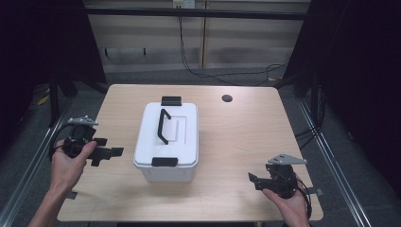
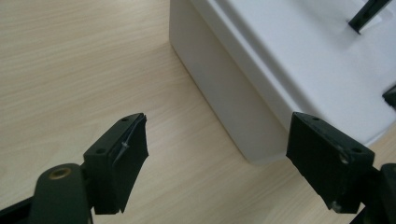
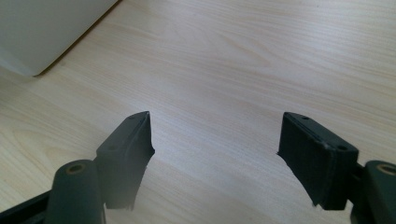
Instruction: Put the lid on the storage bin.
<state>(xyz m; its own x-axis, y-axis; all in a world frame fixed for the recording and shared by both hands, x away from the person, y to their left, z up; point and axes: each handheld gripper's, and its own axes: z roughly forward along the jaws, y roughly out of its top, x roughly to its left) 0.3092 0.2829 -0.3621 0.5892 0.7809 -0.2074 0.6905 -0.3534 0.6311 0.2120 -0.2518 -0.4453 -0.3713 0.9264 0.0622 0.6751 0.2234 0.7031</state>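
white plastic storage box (image 1: pixel 166 142) with a black carry handle (image 1: pixel 163 126) and black end latches sits closed near the middle of the pale wooden table (image 1: pixel 236 142). left gripper (image 1: pixel 109 152), jaws spread apart, hovers just beside the box's left side. right gripper (image 1: pixel 252 178), jaws also apart, hangs well apart from the box over bare tabletop.

My box (image 1: pixel 166 142) is plain white, lid and walls alike. On its lid the handle (image 1: pixel 163 126) is black, and so are the two clasps, one at the box's far end (image 1: pixel 171 100) and one at its near end (image 1: pixel 164 162). Under the box, the table (image 1: pixel 241 137) is pale wood with fine lengthwise grain. Both my claws, left (image 1: pixel 111 152) and right (image 1: pixel 253 179), are matte black, each topped by a grey plate.
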